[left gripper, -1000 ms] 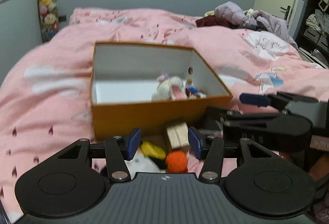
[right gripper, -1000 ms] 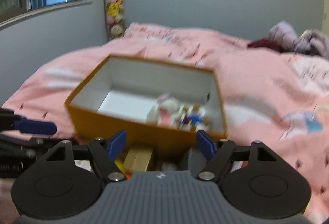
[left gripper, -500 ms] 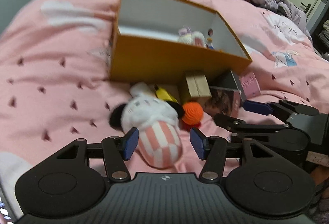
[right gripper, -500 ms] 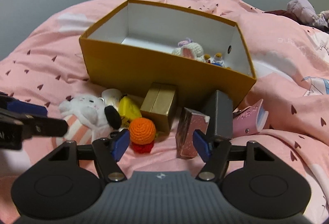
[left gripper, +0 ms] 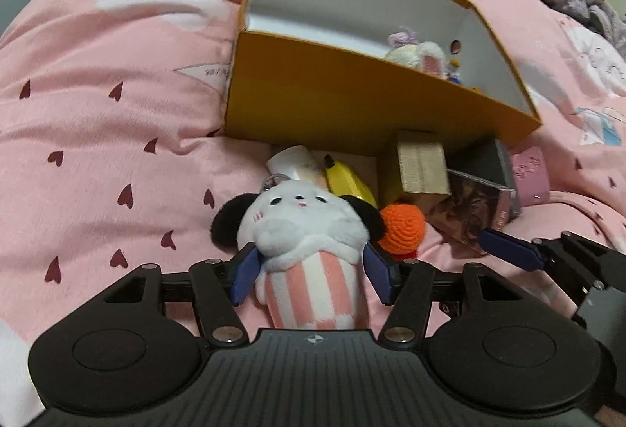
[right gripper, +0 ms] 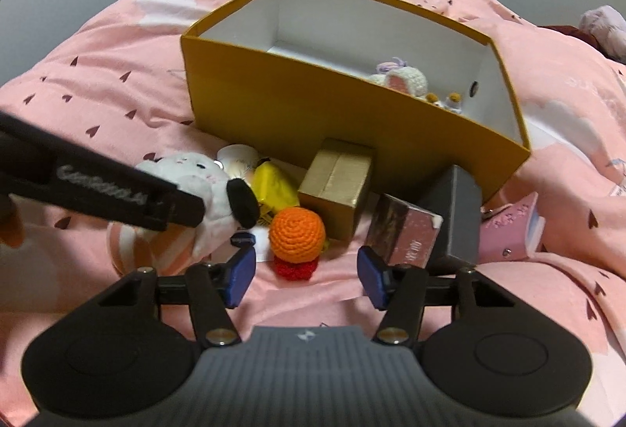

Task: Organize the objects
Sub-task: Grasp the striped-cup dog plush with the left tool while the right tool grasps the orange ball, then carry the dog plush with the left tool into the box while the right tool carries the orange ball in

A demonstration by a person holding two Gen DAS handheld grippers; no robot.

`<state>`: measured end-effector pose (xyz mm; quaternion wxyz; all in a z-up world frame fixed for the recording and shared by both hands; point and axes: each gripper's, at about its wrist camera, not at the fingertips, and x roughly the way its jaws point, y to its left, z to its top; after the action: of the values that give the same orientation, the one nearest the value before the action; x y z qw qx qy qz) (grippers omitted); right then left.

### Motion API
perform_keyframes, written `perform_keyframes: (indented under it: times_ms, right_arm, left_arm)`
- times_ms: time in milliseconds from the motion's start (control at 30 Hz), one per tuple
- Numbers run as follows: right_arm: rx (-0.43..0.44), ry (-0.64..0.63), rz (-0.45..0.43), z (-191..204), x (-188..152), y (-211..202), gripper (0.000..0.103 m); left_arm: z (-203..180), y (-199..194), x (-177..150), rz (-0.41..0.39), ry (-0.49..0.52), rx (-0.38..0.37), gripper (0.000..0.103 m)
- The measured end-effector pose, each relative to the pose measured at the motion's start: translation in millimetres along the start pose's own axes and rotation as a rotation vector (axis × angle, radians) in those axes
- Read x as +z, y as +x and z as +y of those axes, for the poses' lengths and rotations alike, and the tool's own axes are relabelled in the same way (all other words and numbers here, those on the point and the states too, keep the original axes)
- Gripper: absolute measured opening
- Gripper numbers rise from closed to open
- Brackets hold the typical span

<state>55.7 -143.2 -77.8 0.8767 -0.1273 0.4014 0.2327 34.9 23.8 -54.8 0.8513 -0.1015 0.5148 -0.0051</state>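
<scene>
Since 0.5 s ago, the left gripper (left gripper: 311, 275) has been advancing until its 2 blue pads are flanking the plush dog (left gripper: 309, 231), a fuzzy white toy with black ears and a pink-striped cup body; the pads are sitting apart, just beside the cup, contact unclear. At 2 o'clock of the dog a crocheted orange ball (right gripper: 298, 235) is lying on the pink heart-print duvet (left gripper: 117, 106). The right gripper (right gripper: 305, 276) is hovering open and empty near that ball. At 12 o'clock, the smooth orange cardboard box (right gripper: 274, 106) is holding a knitted bunny (right gripper: 403, 80). Lettering on the left gripper's arm is blurring, unreadable.
</scene>
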Motion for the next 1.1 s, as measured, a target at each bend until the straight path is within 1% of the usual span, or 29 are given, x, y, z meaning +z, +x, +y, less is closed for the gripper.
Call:
perform_keyframes:
  times_ms: [67,167,200,233,300,400,500,533,567,600,733,867,1100]
  right_arm:
    - [0.005,-0.015,0.009,2,1,5,0.057]
    - [0.005,-0.032,0.034,4,3,17,0.056]
    - [0.004,-0.039,0.046,5,4,21,0.055]
    - [0.004,-0.043,0.053,5,4,25,0.052]
    - [0.012,-0.05,0.064,5,5,32,0.051]
    - [0.015,-0.056,0.072,6,7,42,0.048]
    - [0.026,-0.045,0.073,4,10,49,0.048]
    - [0.031,-0.041,0.075,3,10,50,0.046]
    - [0.037,-0.038,0.078,3,11,52,0.041]
    - [0.045,-0.036,0.08,4,11,53,0.041]
    - [0.042,-0.04,0.059,5,9,44,0.041]
    - [0.044,-0.027,0.027,1,6,26,0.041]
    - [0.052,0.016,-0.054,-9,2,-14,0.041]
  left_arm:
    - [4,6,2,0.018,-0.013,-0.009,0.075]
    - [7,15,2,0.047,-0.015,-0.021,0.08]
    - [8,19,2,0.056,-0.023,-0.026,0.08]
    - [9,21,2,0.063,-0.031,-0.031,0.08]
    - [11,24,2,0.069,-0.039,-0.038,0.081]
    - [9,23,2,0.071,-0.029,-0.035,0.081]
    - [8,22,2,0.073,-0.026,-0.037,0.08]
    - [8,22,2,0.072,-0.028,-0.039,0.08]
    - [9,21,1,0.07,-0.031,-0.042,0.079]
    - [9,20,1,0.068,-0.032,-0.044,0.079]
    - [7,16,-1,0.056,-0.025,-0.049,0.074]
    - [4,-1,-3,0.024,-0.002,-0.061,0.073]
    - [-2,-35,2,-0.067,0.011,-0.099,0.072]
